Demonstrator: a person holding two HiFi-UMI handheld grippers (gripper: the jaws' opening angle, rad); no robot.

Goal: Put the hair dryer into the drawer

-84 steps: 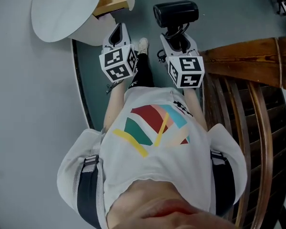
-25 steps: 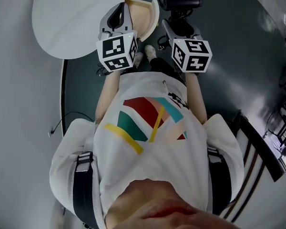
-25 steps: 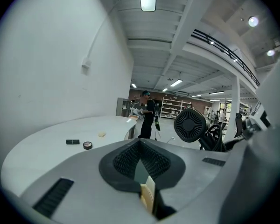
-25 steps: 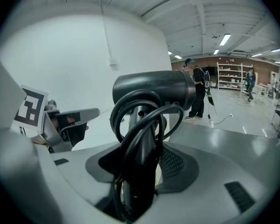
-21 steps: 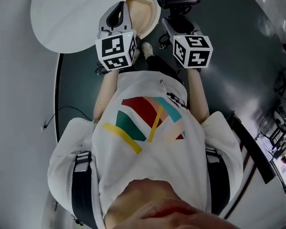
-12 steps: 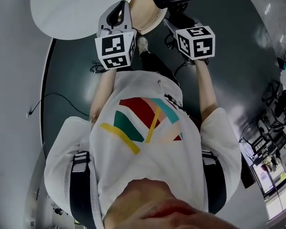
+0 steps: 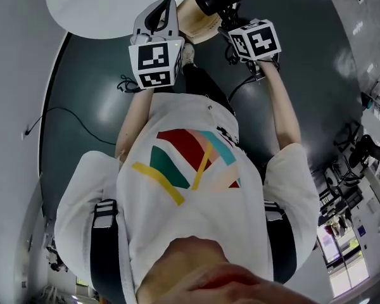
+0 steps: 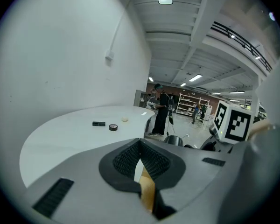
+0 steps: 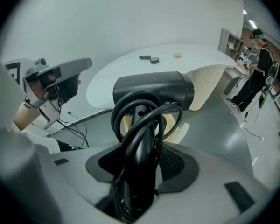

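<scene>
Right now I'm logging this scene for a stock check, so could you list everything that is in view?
hair dryer: one, black, cord wound round its handle, near the open drawer
drawer: one, pale wood, pulled out from under the table
table: one, white, round, ahead of the person
small things: three, a black bar, a dark disc, a pale lump, on the table
cables: a few, black, on the dark floor
bystander: one, dark clothes, beyond the table, by shelves
shirt: one, white with coloured stripes, on the person
left gripper: one, grey, jaws together, empty
right gripper: one, grey, shut on the hair dryer's handle
</scene>
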